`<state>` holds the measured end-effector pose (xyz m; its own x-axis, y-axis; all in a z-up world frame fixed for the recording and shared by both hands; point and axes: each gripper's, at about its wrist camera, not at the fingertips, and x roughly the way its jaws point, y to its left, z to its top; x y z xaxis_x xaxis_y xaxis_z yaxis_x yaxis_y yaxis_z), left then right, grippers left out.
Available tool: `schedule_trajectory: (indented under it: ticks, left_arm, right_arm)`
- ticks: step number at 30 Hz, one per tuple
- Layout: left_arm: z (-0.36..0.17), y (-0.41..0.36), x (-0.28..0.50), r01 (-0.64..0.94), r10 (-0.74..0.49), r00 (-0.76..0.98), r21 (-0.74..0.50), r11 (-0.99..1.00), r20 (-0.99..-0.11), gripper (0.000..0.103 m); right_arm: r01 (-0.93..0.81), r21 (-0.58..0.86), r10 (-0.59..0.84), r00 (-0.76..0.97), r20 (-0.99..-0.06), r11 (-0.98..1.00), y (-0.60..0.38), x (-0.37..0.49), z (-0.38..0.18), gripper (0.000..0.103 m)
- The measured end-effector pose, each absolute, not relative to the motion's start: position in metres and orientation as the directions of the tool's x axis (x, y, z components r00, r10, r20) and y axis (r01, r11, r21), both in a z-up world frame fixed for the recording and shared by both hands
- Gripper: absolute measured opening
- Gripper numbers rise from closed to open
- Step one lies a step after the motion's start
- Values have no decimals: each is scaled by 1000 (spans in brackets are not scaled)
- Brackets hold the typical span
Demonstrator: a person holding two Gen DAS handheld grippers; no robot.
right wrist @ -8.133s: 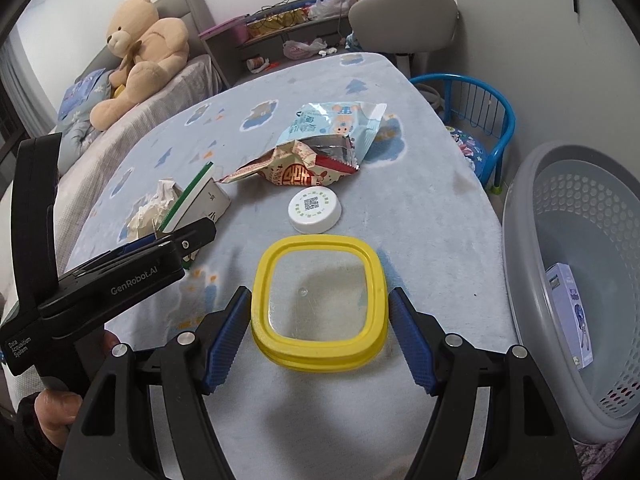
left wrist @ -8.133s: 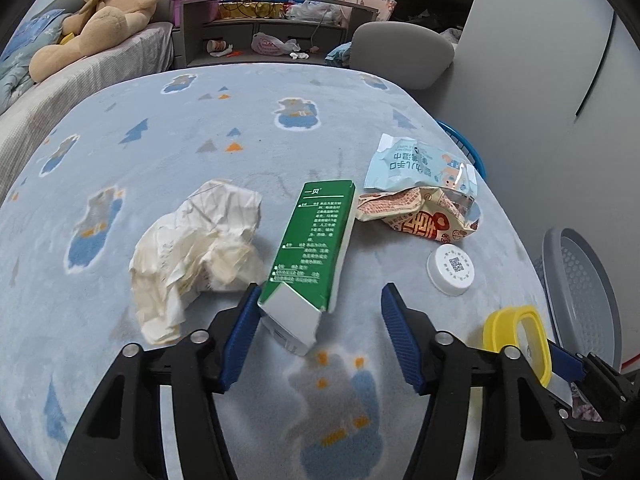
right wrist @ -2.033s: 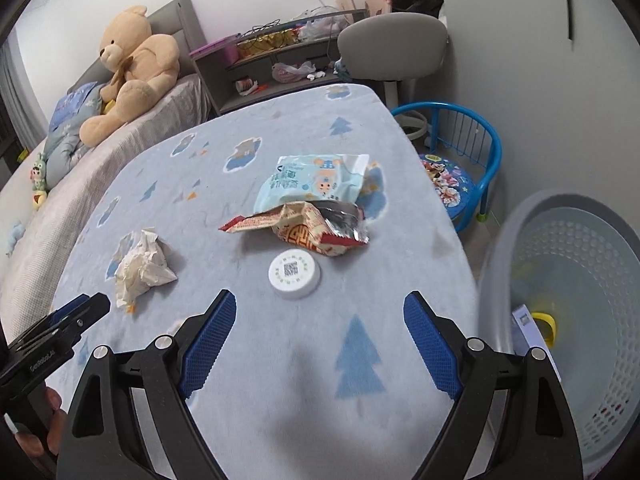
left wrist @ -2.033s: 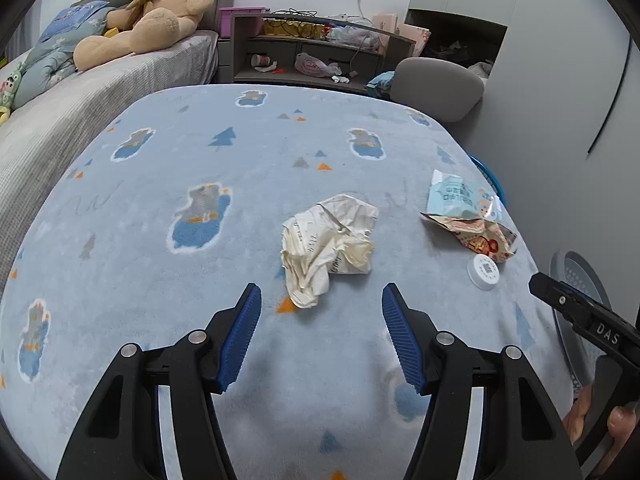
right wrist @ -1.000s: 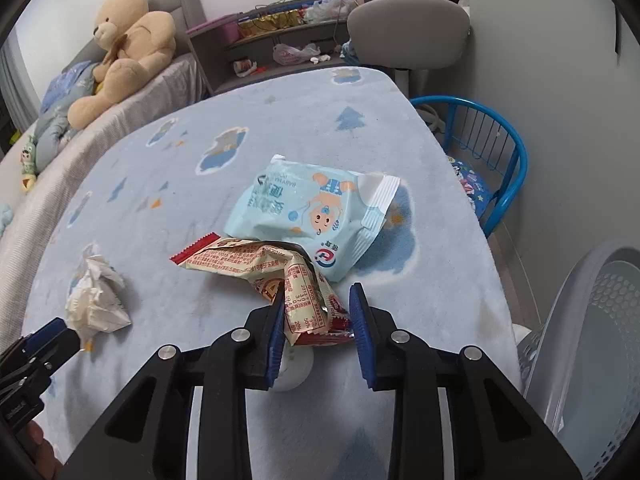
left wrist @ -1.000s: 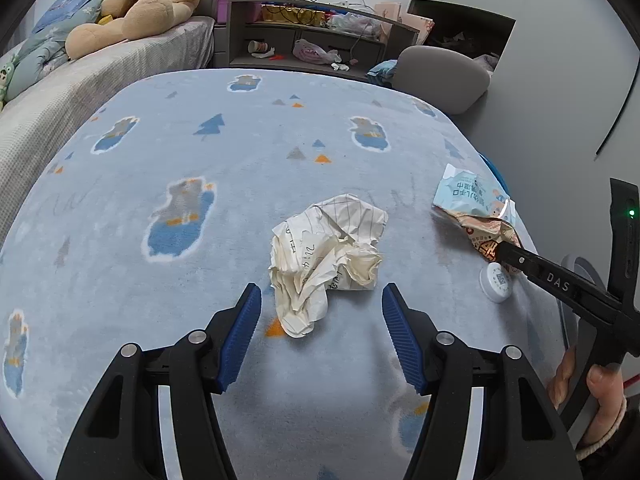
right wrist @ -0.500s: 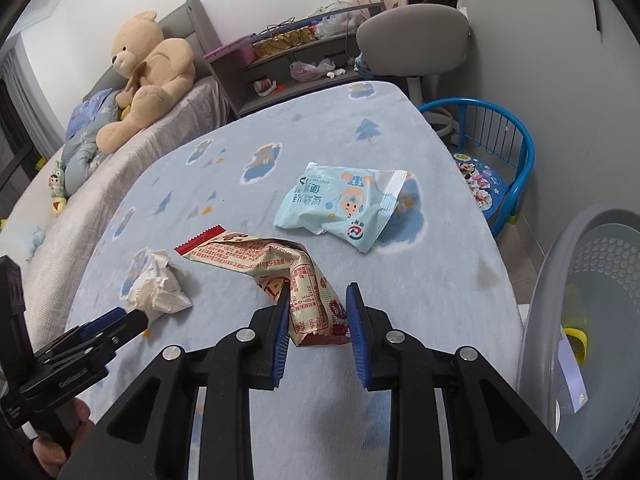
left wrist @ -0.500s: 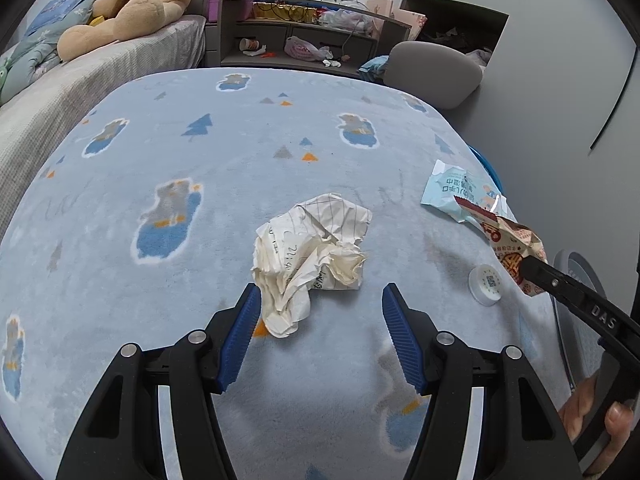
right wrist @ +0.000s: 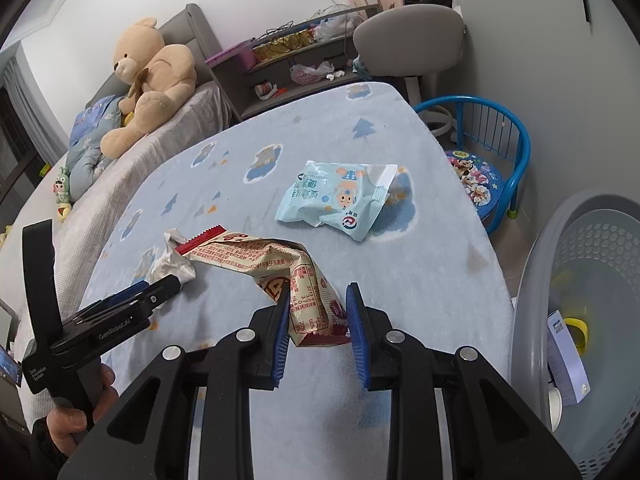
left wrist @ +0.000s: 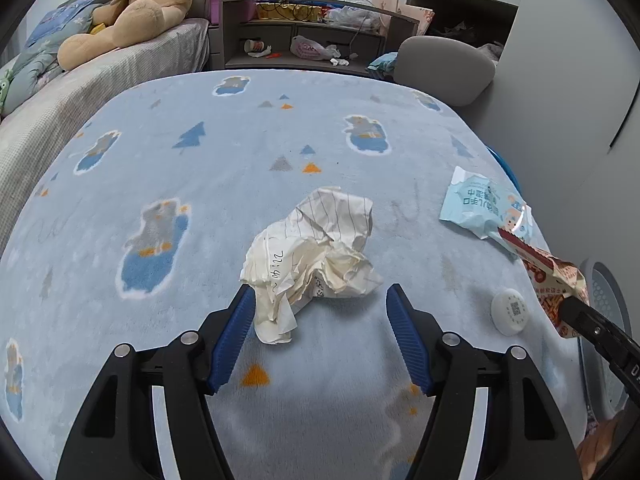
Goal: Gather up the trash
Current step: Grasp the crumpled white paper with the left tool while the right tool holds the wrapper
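A crumpled ball of lined paper (left wrist: pixel 312 252) lies on the blue blanket, just ahead of my open left gripper (left wrist: pixel 320 300), whose left fingertip touches its edge. My right gripper (right wrist: pixel 318 312) is shut on a red and cream snack wrapper (right wrist: pixel 280 264) and holds it above the blanket; the wrapper also shows in the left wrist view (left wrist: pixel 556 280). A light blue snack packet (right wrist: pixel 340 196) lies flat farther back. A white round cap (left wrist: pixel 510 310) lies near the blanket's right edge. The grey trash basket (right wrist: pixel 532 280) stands at the right with a yellow lid and a box inside.
A small blue child's chair (right wrist: pixel 484 152) stands beyond the basket. A grey chair (right wrist: pixel 408 32) and a cluttered shelf (left wrist: pixel 304 40) are behind the blanket. A teddy bear (right wrist: pixel 148 80) sits on the bed at the left.
My right gripper has lifted the snack wrapper off the blanket and carried it right, toward the basket. My left gripper has moved closer to the crumpled paper.
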<state>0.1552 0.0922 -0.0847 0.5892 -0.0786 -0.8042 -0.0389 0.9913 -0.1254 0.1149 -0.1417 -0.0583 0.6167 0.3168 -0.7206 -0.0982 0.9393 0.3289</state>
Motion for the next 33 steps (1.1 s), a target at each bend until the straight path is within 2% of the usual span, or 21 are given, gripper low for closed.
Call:
schedule_trajectory:
  ticks: [6, 7, 8, 10, 11, 12, 17, 33]
  left_arm:
    - [-90, 96, 165, -56, -83, 585, -143, 988, -807, 64]
    - [-90, 97, 166, -57, -85, 586, -146, 988, -806, 61]
    - [-90, 97, 166, -58, -87, 588, -149, 987, -804, 57]
    - [-91, 97, 168, -52, -95, 584, -154, 987, -806, 39]
    - [-93, 97, 169, -50, -102, 579, -160, 986, -809, 34]
    - [-94, 98, 170, -47, -111, 573, -168, 985, -812, 26]
    - [-96, 99, 168, -37, -141, 568, -196, 980, -811, 7]
    - [-75, 101, 147, -3, -185, 600, -233, 972, -778, 2]
  right_arm:
    - [-96, 329, 316, 614, -724, 940, -143, 115, -61, 27]
    - [-96, 328, 315, 614, -724, 940, -143, 115, -62, 27]
    - [-95, 328, 315, 614, -724, 940, -143, 115, -62, 27]
    - [-94, 330, 316, 613, -724, 939, -143, 115, -62, 27]
    - [-94, 331, 317, 612, -724, 939, -143, 115, -63, 27]
    - [-94, 331, 317, 612, -724, 939, -143, 115, -63, 27]
    - [-94, 331, 316, 615, -723, 939, -144, 115, -63, 27]
    - [-97, 335, 320, 622, -715, 937, -146, 114, -58, 27]
